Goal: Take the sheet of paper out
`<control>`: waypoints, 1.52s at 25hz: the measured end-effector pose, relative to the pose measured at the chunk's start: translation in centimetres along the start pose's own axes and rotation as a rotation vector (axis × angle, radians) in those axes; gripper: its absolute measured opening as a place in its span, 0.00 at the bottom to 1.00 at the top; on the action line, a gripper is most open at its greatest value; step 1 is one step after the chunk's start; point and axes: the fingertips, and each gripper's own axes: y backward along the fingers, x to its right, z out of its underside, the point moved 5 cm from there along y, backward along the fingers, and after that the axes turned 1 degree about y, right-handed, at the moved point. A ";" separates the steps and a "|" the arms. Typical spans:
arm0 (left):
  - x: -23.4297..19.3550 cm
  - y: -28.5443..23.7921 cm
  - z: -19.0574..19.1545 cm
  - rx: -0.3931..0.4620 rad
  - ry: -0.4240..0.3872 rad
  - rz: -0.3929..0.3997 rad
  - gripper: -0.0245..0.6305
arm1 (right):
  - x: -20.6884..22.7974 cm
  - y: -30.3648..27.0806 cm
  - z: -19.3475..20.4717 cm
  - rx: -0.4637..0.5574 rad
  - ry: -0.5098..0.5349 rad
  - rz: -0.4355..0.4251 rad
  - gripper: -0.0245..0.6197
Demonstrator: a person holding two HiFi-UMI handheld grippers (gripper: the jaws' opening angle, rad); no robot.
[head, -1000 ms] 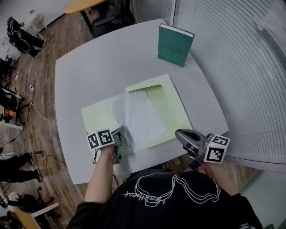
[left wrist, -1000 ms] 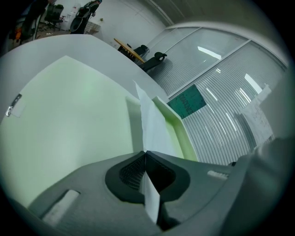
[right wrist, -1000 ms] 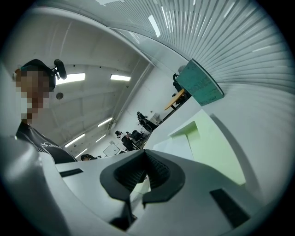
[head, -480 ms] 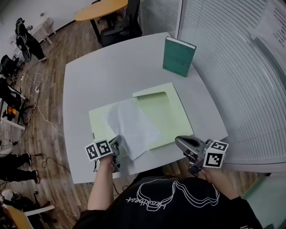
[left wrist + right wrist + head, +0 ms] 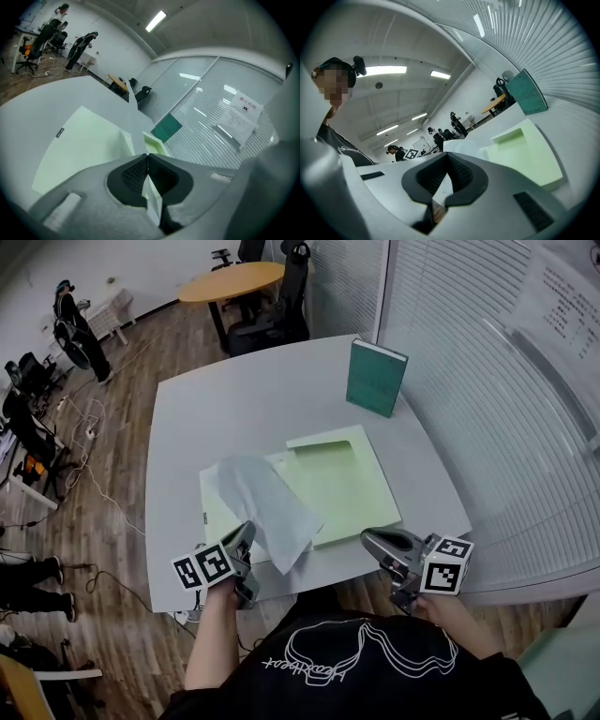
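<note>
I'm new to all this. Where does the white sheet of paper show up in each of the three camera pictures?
Head view: the sheet of paper is left of centre, over the green folder, with one corner in the left gripper.
Left gripper view: centre, nearly edge-on, rising from the closed jaws.
Right gripper view: centre, just above the jaws.
Shared landmark: the teal book, standing on the table.
</note>
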 end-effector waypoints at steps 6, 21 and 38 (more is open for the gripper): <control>5.1 5.3 -0.3 0.087 -0.120 0.062 0.06 | -3.5 0.3 0.7 -0.012 0.054 -0.039 0.05; 14.2 13.1 0.1 0.144 -0.453 0.225 0.06 | -9.4 0.1 0.9 0.051 0.088 -0.038 0.05; 12.5 25.0 8.7 0.031 -0.512 0.363 0.06 | -23.2 0.4 10.9 0.062 0.125 -0.029 0.05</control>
